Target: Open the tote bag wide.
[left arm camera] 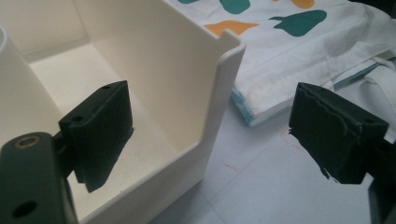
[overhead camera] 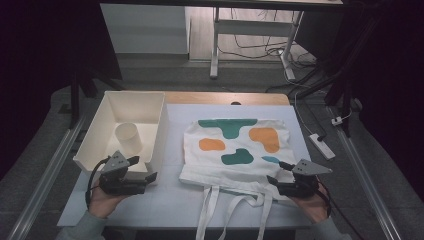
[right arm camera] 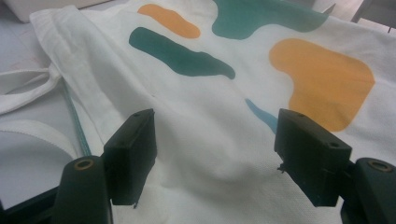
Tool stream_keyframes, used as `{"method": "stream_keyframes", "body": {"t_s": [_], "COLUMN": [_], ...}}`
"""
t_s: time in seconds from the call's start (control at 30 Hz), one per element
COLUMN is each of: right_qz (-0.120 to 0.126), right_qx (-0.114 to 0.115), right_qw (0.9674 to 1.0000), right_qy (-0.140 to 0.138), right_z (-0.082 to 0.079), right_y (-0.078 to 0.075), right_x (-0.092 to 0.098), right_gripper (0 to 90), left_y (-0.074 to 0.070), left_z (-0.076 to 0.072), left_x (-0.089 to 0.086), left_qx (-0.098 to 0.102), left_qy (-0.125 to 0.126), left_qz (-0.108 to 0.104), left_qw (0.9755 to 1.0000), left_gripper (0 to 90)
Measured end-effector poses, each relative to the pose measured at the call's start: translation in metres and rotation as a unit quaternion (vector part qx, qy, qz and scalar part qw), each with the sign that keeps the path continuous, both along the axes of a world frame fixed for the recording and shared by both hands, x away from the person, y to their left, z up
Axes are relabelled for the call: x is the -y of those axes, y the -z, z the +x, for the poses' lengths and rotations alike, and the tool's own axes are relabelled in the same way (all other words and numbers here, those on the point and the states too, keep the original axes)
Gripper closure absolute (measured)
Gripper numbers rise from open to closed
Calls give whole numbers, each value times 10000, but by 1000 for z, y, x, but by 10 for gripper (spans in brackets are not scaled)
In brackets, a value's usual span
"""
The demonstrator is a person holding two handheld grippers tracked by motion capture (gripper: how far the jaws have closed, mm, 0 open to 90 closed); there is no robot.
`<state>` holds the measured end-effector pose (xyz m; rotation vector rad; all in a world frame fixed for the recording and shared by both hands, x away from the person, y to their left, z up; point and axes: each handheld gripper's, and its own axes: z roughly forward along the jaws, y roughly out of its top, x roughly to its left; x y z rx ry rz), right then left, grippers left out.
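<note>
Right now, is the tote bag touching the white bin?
Apart. High view: a strip of bare table mat lies between the tote bag and the white bin; the left gripper view shows the same gap.

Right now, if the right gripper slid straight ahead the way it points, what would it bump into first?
Probably the white tote bag: the right gripper has open jaws just above its cloth, aimed across the coloured patches.

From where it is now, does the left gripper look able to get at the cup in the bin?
Probably yes. The left gripper hangs open at the near corner of the bin, and the cup stands upright just beyond it; only the bin's wall lies between, so it would likely need to go over that.
</note>
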<state>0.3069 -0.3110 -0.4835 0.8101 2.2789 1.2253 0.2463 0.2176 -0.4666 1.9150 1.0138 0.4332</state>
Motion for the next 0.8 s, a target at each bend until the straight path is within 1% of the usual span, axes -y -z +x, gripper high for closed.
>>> {"method": "stream_keyframes", "body": {"t_s": [0.03, 0.07, 0.1, 0.13, 0.17, 0.3, 0.33, 0.43, 0.5, 0.53, 0.57, 0.6, 0.63, 0.67, 0.7, 0.73, 0.8], "right_qz": [1, 3, 3, -2, -2, 24, 14, 23, 27, 27, 17, 16, 8, 3, -5, 2, 30], "right_qx": [-5, -5, -5, -8, -8, 4, 2, -12, -30, -30, -26, -32, -43, -45, -41, -46, -55], "right_qw": [10000, 10000, 10000, 10000, 10000, 10000, 10000, 10000, 10000, 10000, 10000, 10000, 10000, 10000, 10000, 10000, 10000], "right_qy": [2, 6, 6, 14, 14, 4, -7, -17, -30, -30, -40, -46, -42, -43, -50, -47, -32], "right_z": [0, 0, 0, 0, 0, 0, 0, 0, 0, 0, 0, 0, 0, 0, 0, 0, 1], "right_y": [0, 0, 0, 0, 0, 0, 0, 1, 1, 1, 2, 2, 2, 2, 2, 3, 3], "right_x": [0, 0, 0, 1, 1, 1, 1, 0, -1, -1, -2, -2, -2, -2, -1, -1, -1], "right_gripper": [298, 298, 298, 299, 299, 299, 300, 300, 301, 301, 301, 301, 301, 301, 301, 302, 302], "left_y": [-2, -6, -6, -12, -12, -23, -25, -29, -31, -33, -36, -36, -38, -43, -46, -46, -48], "left_z": [-1, -3, -3, -6, -6, -12, -13, -13, -12, -12, -12, -12, -14, -16, -17, -17, -17], "left_x": [0, 2, 2, 3, 3, 11, 14, 25, 32, 34, 38, 38, 39, 37, 36, 36, 36], "left_qx": [23, 91, 91, 168, 168, 308, 334, 367, 393, 427, 460, 460, 560, 703, 692, 692, 673], "left_qy": [12, 29, 29, 71, 71, 211, 243, 334, 436, 409, 489, 489, 393, 312, 349, 349, 410], "left_qz": [-5, -17, -17, -27, -27, -84, -72, 78, 110, 154, 95, 95, 100, 36, -55, -55, -165], "left_qw": [10000, 10000, 10000, 9998, 9998, 9993, 9991, 9987, 9982, 9981, 9977, 9977, 9976, 9970, 9970, 9970, 9968], "left_gripper": [140, 141, 142, 143, 144, 149, 150, 151, 141, 141, 154, 155, 161, 167, 169, 169, 169]}}
